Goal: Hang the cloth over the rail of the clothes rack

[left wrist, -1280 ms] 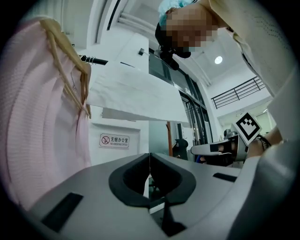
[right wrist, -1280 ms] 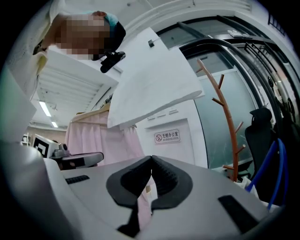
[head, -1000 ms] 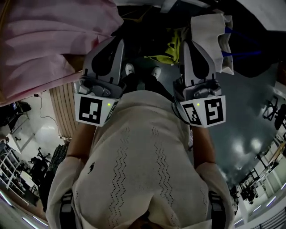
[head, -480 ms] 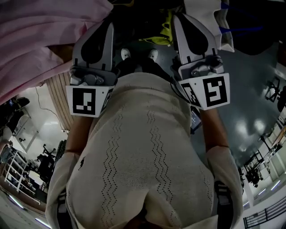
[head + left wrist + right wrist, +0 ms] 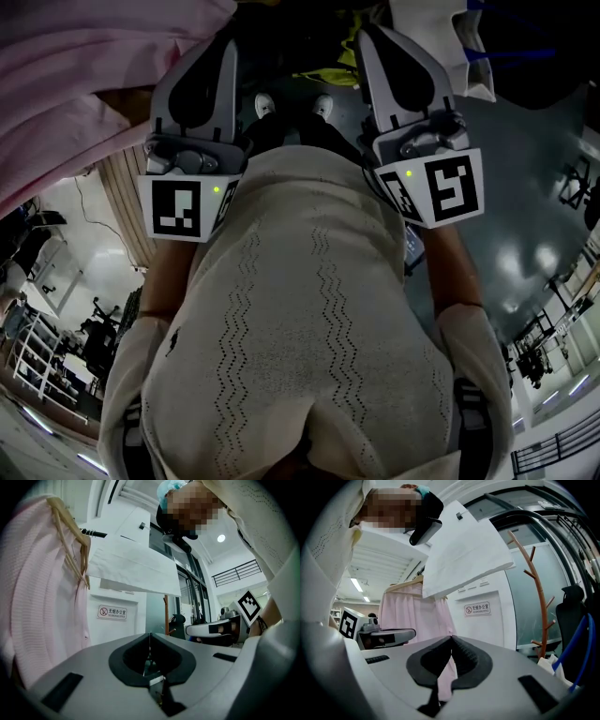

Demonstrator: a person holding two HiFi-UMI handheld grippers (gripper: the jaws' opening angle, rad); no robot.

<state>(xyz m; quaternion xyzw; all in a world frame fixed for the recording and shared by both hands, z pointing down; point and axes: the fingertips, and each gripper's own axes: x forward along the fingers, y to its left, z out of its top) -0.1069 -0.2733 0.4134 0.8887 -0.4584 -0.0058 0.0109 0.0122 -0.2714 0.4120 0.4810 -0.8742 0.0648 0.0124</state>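
Observation:
The white cloth (image 5: 136, 566) hangs spread above and ahead of both grippers; it also shows as the white cloth (image 5: 464, 555) and at the top right of the head view (image 5: 441, 42). A black rail end (image 5: 96, 533) sticks out beside it; I cannot tell what the cloth rests on. My left gripper (image 5: 150, 635) is shut with nothing between its jaws. My right gripper (image 5: 451, 638) is shut and empty too. In the head view the left gripper (image 5: 225, 47) and the right gripper (image 5: 366, 37) are raised side by side in front of the person's cream sweater.
A pink garment (image 5: 33, 602) hangs on a wooden hanger (image 5: 75, 550) to the left, seen also as the pink garment (image 5: 417, 606). A brown wooden coat stand (image 5: 533, 588) rises at the right. A white wall with a small sign (image 5: 112, 612) lies ahead.
Both grippers have risen a little in the head view and sit closer to the camera. The white cloth has slid toward the top edge. Both stay shut.

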